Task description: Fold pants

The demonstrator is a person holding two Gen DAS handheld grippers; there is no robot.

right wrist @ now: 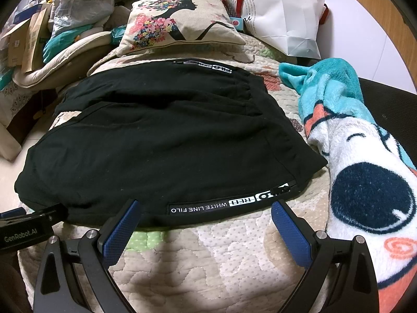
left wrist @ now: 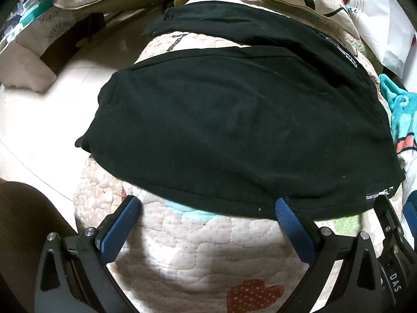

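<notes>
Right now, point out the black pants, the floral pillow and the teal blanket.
black pants (right wrist: pixel 161 140), right wrist view, middle of the fabric
floral pillow (right wrist: pixel 179 23), right wrist view, printed front
teal blanket (right wrist: pixel 331 88), right wrist view, teal folds

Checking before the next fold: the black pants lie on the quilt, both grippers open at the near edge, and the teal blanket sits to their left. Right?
Not quite. The teal blanket sits to the right of the black pants, as the right wrist view shows. The rest holds: pants on the quilt, left gripper and right gripper open at the near edge.
</notes>
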